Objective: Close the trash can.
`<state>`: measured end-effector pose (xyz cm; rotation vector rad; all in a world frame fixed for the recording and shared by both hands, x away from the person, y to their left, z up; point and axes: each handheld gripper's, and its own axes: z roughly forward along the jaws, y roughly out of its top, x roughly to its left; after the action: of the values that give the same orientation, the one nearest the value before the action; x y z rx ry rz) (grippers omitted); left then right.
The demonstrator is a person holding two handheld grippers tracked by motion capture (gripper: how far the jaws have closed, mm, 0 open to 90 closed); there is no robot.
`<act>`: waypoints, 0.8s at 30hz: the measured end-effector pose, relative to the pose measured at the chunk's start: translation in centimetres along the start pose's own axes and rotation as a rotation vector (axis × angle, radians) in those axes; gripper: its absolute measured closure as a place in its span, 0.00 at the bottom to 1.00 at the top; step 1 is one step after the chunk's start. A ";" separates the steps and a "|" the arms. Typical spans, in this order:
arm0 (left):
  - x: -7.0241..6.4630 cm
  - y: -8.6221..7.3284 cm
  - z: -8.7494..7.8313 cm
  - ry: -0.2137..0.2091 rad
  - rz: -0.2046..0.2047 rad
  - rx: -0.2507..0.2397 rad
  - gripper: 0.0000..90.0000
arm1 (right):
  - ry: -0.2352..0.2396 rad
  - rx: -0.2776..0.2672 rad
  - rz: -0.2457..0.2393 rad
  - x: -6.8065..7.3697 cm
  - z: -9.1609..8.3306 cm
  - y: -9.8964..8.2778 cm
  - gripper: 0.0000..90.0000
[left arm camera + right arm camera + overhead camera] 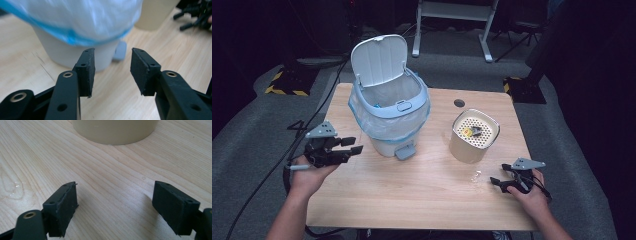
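Two tongs idling low over pale wooden worktop point(412, 185), both spread wide, gripping nothing. Left tongs point(353, 145) facing white pedal bin with blue-edged plastic liner point(390, 107), lid standing open, at worktop's far left. Right tongs point(495, 182) hovering near beige perforated-top cylinder point(474, 136) at centre-right. Judging work barely starting: nothing being carried, small scraps lying on cylinder top.

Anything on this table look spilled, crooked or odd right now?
A small clear wet-looking smear lies on the light wooden table, in front of the beige cylindrical container. It looks like a spill. Nothing else stands out.
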<state>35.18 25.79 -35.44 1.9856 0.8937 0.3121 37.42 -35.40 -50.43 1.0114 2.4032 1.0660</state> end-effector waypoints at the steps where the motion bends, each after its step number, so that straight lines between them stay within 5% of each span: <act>1: 0.1 0.4 -0.3 0.001 0.001 -0.012 0.62 | 0.000 0.000 0.000 0.0 0.0 0.0 0.23; 7: 0.5 2.6 -1.7 -0.010 -0.006 -0.043 0.73 | -0.003 0.000 0.004 0.0 0.0 0.0 0.23; 17: 0.9 6.9 -3.4 -0.033 -0.004 -0.169 0.83 | -0.003 0.000 0.004 0.0 0.0 0.0 0.23; 24: 1.3 9.7 -4.5 0.023 0.007 -0.272 1.00 | -0.002 0.000 0.005 0.0 0.0 0.0 0.23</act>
<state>38.24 26.38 -25.18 1.7376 0.8128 0.4379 37.42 -35.39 -50.43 1.0182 2.4000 1.0664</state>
